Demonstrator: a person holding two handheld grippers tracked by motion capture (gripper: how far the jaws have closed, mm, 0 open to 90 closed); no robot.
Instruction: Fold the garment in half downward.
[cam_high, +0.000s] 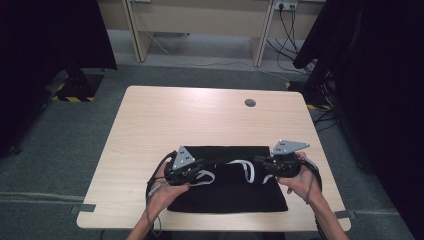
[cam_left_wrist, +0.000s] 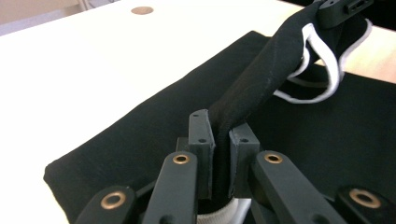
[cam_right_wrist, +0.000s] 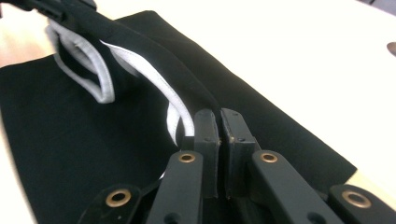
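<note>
While the worktop (cam_high: 150, 120) carries the black garment (cam_high: 227, 197) near its front edge, I judge the lifted fold could slip and sag (uneven pull would cause it). Left claw (cam_left_wrist: 223, 140) and right claw (cam_right_wrist: 219, 128) both pinch that fold, nearly closed.

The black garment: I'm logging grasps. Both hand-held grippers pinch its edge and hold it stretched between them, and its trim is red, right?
Not quite: the trim is white, not red, as the right gripper view shows. The rest holds: the left hand-held gripper and the right hand-held gripper each pinch the black garment and hold its edge stretched between them.
</note>
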